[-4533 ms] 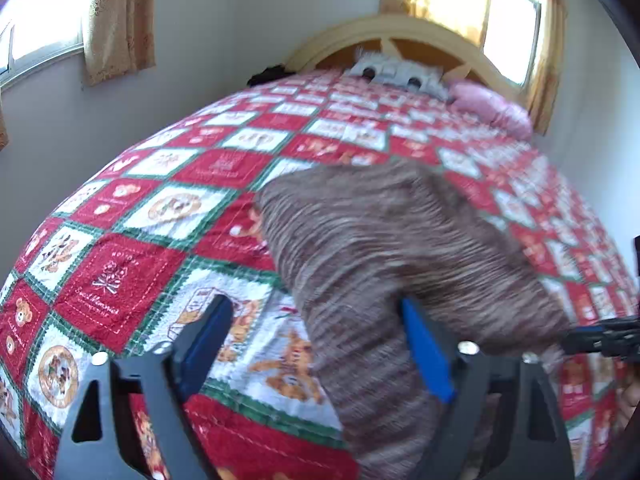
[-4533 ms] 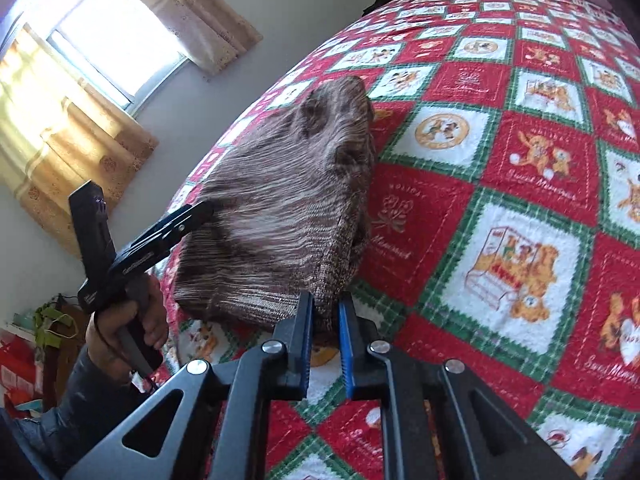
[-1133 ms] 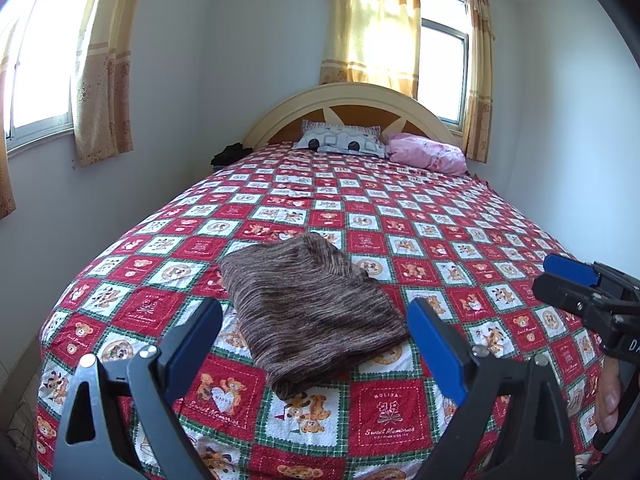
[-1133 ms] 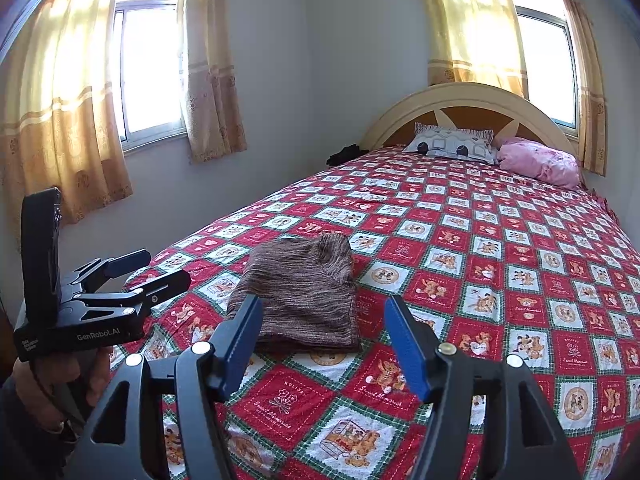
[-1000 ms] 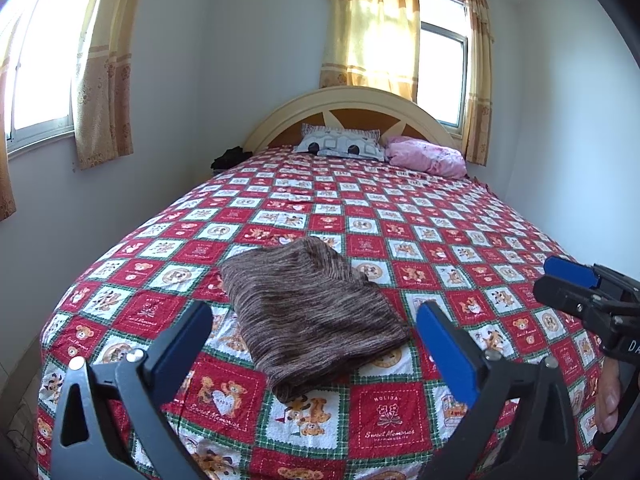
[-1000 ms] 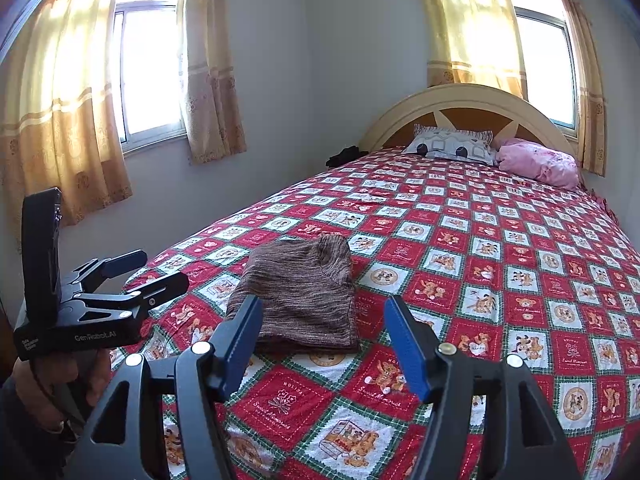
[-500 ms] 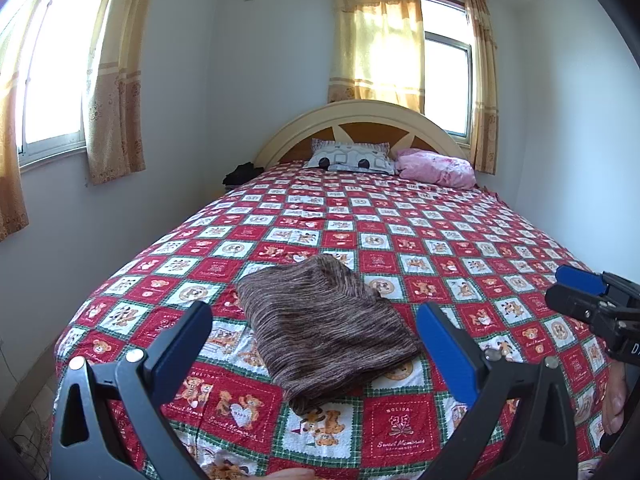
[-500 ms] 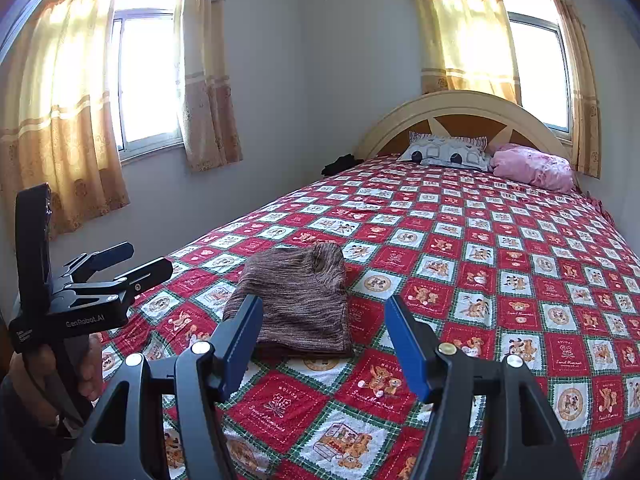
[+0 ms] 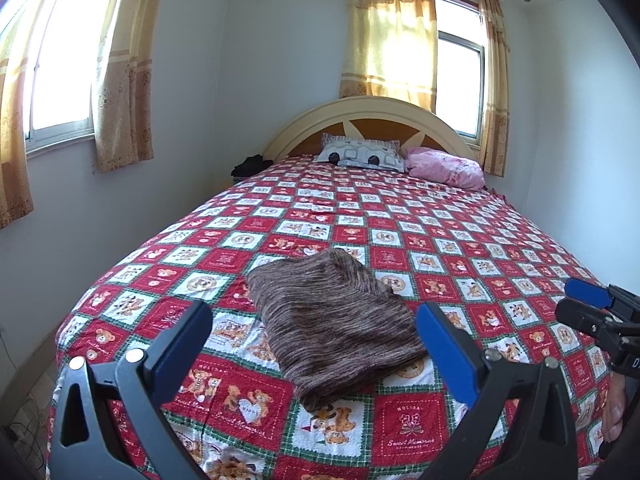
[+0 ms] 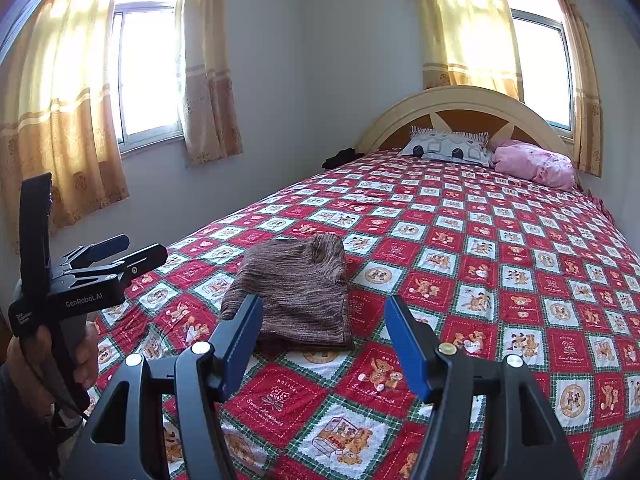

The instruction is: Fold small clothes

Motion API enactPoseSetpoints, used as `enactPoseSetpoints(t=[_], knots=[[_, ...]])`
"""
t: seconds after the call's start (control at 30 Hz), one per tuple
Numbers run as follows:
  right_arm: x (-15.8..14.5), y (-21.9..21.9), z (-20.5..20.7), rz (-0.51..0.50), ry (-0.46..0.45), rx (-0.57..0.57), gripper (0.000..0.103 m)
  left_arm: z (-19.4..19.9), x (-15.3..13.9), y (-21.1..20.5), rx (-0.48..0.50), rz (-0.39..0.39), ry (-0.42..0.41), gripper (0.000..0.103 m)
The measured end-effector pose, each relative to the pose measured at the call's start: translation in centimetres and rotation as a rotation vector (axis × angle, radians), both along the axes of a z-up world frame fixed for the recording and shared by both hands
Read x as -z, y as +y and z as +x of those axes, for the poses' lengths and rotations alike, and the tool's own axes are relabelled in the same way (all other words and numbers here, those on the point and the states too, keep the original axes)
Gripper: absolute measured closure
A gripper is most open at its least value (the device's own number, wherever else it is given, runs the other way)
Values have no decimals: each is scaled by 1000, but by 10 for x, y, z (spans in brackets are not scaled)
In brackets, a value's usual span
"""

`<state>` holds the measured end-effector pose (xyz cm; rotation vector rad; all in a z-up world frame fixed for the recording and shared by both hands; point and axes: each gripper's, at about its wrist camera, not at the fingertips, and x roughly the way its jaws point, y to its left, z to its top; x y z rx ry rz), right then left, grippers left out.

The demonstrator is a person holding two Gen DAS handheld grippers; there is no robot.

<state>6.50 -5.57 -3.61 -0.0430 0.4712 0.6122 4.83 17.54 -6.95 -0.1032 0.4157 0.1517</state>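
Nearest to me, both pairs of tongs hang in the air short of the foot of the bed (image 9: 120, 280), and neither has hold of anything. The left tongs (image 9: 314, 334) are spread wide, blue pads well apart, with nothing between them but a view of the quilt. The right tongs (image 10: 322, 338) are likewise released, their blue pads splayed. The person's left hand (image 10: 52, 354) is wrapped round its grip.

Beyond the tongs, the brown knitted garment (image 9: 332, 320) lies on the red, white and green teddy-bear quilt (image 10: 500, 280), near the foot of the bed and toward its left edge. It rests as a compact, thick rectangle, its layers stacked, its edges fairly square, with one rounded hump at the far corner. Nothing touches it.

Farther up, the quilt runs bare to the curved headboard (image 10: 460, 100), where a grey patterned pillow (image 9: 360, 154) and a pink pillow (image 9: 444, 168) sit side by side. A dark bundle (image 9: 248, 166) lies by the bed's left side near the headboard.

To my eye this piece is folded and let go, so the folding step looks finished. I see no other small garment waiting on the bed. The next move would call for fetching another from out of view, or simply tidying that hump with a light press.
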Motion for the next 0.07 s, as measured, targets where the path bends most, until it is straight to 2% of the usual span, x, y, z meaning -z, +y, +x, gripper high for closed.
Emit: enactPoseSetpoints(t=[0.07], knots=[[1,0,0,-2,2,0,39,0,0,0,10,-3,-4,0]])
